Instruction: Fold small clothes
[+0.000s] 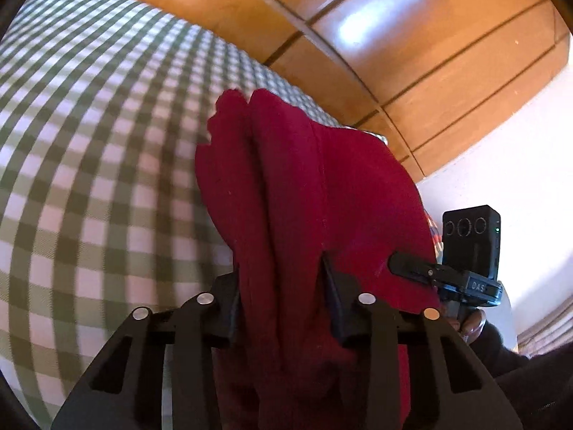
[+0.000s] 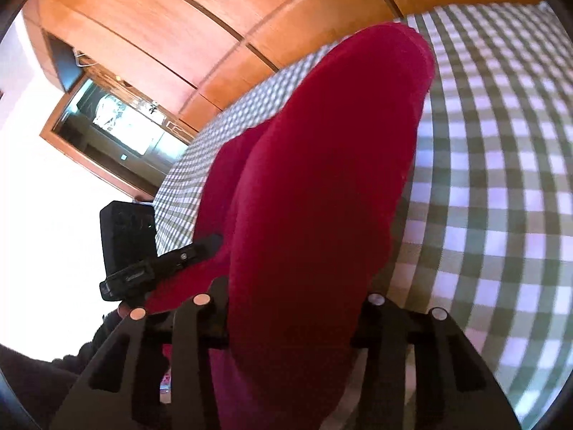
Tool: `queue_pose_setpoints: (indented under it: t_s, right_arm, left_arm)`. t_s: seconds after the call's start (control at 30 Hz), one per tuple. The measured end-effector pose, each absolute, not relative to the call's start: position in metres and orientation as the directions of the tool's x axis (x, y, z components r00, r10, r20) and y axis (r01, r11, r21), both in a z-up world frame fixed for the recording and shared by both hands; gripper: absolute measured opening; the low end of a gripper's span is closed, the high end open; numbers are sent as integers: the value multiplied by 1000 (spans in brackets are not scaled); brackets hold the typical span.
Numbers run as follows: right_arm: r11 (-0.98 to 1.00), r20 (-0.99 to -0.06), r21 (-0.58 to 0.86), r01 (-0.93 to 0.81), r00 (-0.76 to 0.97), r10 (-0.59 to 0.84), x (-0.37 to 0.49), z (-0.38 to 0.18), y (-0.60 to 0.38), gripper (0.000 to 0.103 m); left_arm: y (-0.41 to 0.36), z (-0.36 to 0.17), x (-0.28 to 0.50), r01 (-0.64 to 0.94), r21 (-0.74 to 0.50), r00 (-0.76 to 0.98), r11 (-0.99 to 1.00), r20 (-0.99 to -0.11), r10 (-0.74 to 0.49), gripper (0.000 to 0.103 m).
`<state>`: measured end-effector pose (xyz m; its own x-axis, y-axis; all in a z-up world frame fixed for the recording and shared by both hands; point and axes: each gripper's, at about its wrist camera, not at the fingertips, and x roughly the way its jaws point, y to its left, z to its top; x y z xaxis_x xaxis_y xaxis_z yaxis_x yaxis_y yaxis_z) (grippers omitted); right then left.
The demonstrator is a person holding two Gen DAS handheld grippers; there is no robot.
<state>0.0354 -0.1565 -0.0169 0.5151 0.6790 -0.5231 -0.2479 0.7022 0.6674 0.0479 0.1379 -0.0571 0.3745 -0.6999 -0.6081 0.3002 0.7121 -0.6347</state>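
Red garment [image 1: 286, 186] between both grippers' closed jaws.

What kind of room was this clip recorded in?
Probably a bedroom. A green-and-white checked sheet covers a wide soft surface like a bed, wooden panels like wardrobe doors stand behind it, and a wood-framed mirror or window is set in a white wall.

A home bedroom, by the look of it. A green-and-white checked bedsheet [image 1: 89, 143] spreads ahead of the left gripper, with wooden wardrobe panels [image 1: 376, 36] beyond it. Left of the right gripper stands a wood-framed mirror [image 2: 118, 122].
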Motion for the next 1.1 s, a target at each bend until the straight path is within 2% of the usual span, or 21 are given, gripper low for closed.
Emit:
queue_pose_setpoints:
  t_s: [0.17, 0.33, 0.47, 0.57, 0.67, 0.73, 0.8, 0.83, 0.9, 1.0, 1.1]
  right_arm:
    - [734, -489, 642, -222, 619, 615, 5, 8, -206, 41]
    - [783, -468, 605, -143, 732, 495, -26, 28, -281, 41]
    - [815, -475, 579, -37, 797, 373, -39, 33, -343, 41]
    - [833, -513, 549, 76, 817, 264, -37, 21, -389, 43]
    - [832, -596, 518, 200, 782, 183, -27, -9, -423, 51]
    - [825, -665, 492, 279, 732, 149, -18, -38, -433, 64]
    - [798, -691, 506, 328, 708, 147, -17, -72, -441, 80]
    - [774, -655, 543, 324, 740, 150, -23, -79, -444, 82]
    - [756, -643, 564, 332, 752, 149, -28, -79, -443, 84]
    - [801, -684, 463, 380, 727, 50, -33, -59, -436, 90]
    - [838, -656, 346, 421, 748, -105, -50, -25, -422, 89]
  left_arm:
    - [77, -36, 56, 389, -631, 327, 671, -587, -741, 36]
    - [-23, -10, 80, 526, -604, 246, 600, -567, -786, 36]
    - [-117, -1, 104, 614, -537, 201, 579, -603, -772, 36]
    - [-181, -5, 119, 641, -489, 192, 592, -644, -741, 36]
    - [-237, -29, 130, 667, -397, 184, 631, -732, -656, 36]
    - [-265, -57, 135, 675, -289, 195, 679, -818, -542, 37]
    - [-273, -74, 132, 678, -232, 225, 698, -838, -498, 52]
    - [-272, -75, 132, 669, -223, 236, 709, -841, -487, 58]
    - [-269, -76, 133, 662, -232, 235, 712, -838, -492, 60]
    - [-259, -65, 123, 639, -235, 262, 732, -829, -494, 60]
    - [-239, -46, 112, 612, -214, 339, 761, -798, -497, 59]
